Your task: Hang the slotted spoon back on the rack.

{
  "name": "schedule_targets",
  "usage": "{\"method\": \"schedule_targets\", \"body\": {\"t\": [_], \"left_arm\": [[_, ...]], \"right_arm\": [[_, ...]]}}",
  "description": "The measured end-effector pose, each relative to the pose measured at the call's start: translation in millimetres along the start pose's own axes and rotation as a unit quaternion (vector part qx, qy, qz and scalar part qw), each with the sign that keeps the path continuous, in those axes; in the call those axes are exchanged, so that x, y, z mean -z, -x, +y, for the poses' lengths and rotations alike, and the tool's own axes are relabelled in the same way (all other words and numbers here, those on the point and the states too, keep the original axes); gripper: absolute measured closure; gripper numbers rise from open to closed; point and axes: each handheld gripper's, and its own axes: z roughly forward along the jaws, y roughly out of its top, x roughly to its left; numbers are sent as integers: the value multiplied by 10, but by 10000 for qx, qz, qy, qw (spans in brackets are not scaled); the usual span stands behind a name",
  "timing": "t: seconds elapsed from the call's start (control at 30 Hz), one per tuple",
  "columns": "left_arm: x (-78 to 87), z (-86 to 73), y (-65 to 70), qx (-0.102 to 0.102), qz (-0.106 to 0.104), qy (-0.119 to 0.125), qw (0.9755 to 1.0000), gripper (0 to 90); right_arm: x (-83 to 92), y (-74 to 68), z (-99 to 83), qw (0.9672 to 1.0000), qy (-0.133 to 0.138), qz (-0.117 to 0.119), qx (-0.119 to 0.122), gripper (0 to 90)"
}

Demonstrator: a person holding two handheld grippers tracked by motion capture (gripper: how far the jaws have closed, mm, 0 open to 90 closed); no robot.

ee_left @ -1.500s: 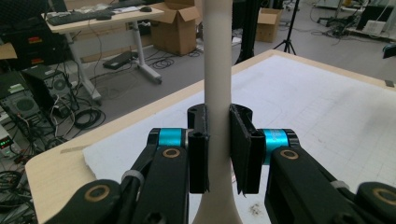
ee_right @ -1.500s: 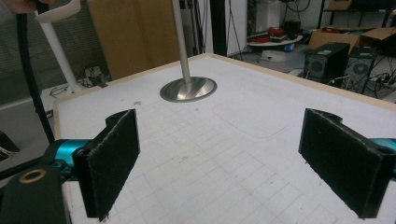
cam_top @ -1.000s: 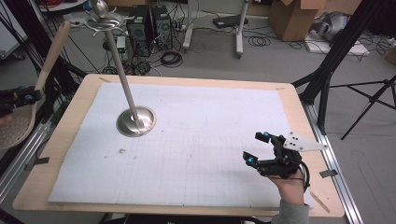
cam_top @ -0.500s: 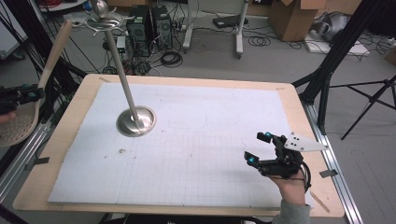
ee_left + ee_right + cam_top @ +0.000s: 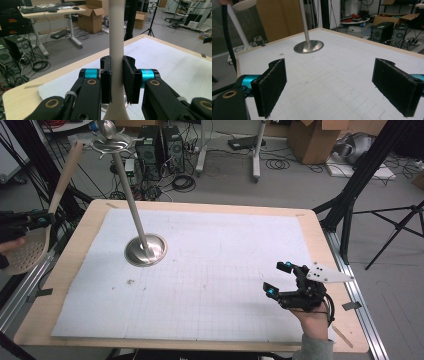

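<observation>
The right tool rests over the counter near its near right corner, held by a hand coming in from the near edge; its jaws stand wide apart with nothing between them, and in the right gripper view only the gridded white sheet lies past the pads.

Off the counter's left edge, the left tool is clamped on the handle of a skimmer. The skimmer is pale, cream to light wood in colour. Its flat round head, pierced with many small holes, hangs low beside the left edge, and its long, smooth, round handle slants up and away toward the far left corner. In the left gripper view the handle runs straight up between the two black pads and widens below them.

Farther in, toward the far left part of the sheet, stands a metal stand with a round shiny base and a tall thin pole leaning toward the far edge, hooks at its top.

Against the earlier frames, the skimmer and left tool have shifted only slightly, and the right tool has kept its place.
</observation>
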Motion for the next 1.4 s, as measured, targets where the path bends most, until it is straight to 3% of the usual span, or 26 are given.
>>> {"method": "schedule_targets", "body": {"t": [0.7, 1.4], "left_arm": [[-123, -96, 34, 90, -316, -98, 9994, 777], [-303, -104, 71, 115, -207, -250, 9994, 777]], "right_arm": [[-3, -10, 6, 10000, 19, -1, 36, 116], [-16, -19, 10, 10000, -7, 17, 67, 116]]}}
